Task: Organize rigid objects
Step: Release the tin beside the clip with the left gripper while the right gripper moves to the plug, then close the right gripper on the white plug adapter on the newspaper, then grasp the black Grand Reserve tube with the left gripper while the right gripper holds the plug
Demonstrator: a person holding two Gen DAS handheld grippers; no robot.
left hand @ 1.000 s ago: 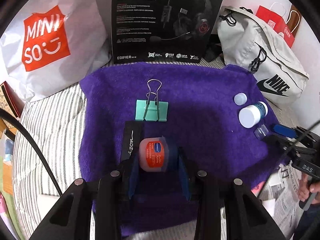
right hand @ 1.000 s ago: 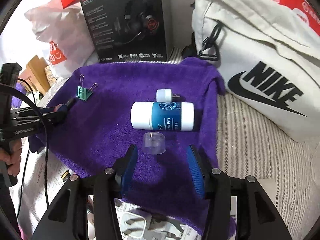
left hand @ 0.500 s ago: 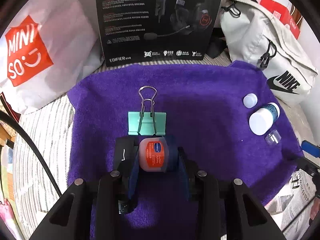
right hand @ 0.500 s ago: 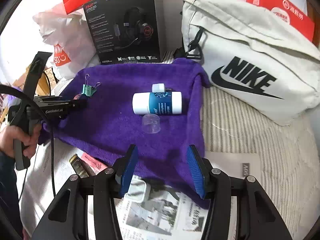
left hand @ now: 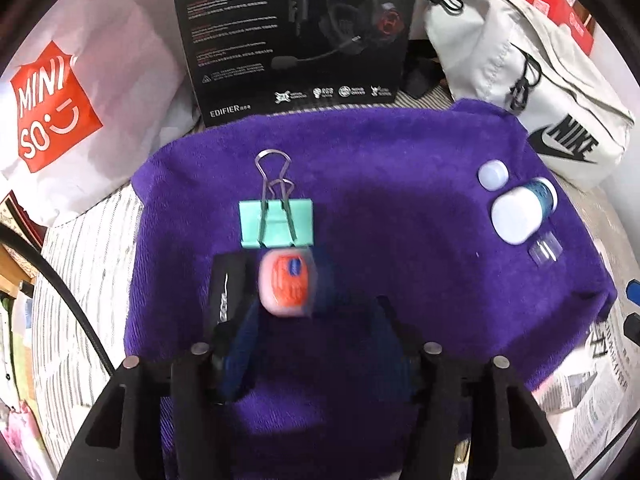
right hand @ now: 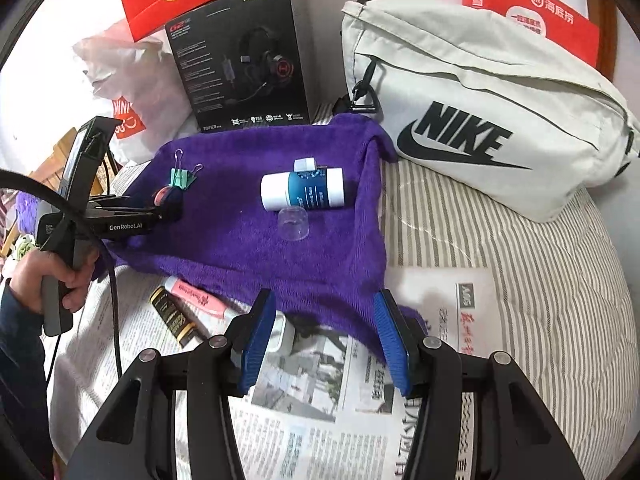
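Note:
A small orange-labelled jar (left hand: 287, 286) lies blurred on the purple towel (left hand: 400, 240), just ahead of my left gripper (left hand: 316, 320), whose jaws stand open and apart from it. A green binder clip (left hand: 276, 222) lies just beyond the jar, a flat black item (left hand: 226, 294) to its left. A white-and-blue bottle (right hand: 302, 189), a small white cap (right hand: 306, 165) and a clear cap (right hand: 293, 224) lie at the towel's right. My right gripper (right hand: 324, 344) is open and empty over the newspaper, near the towel's front edge.
A black headset box (right hand: 244, 68), a white Miniso bag (left hand: 68, 92) and a Nike bag (right hand: 480, 120) stand behind the towel. A pink tube (right hand: 196, 292), a black-gold tube (right hand: 174, 316) and a white item (right hand: 280, 336) lie on newspaper (right hand: 320, 420) in front.
My left gripper has opened and let go of the orange jar, which now lies tipped on the towel. My right gripper has pulled back from the towel to over the newspaper.

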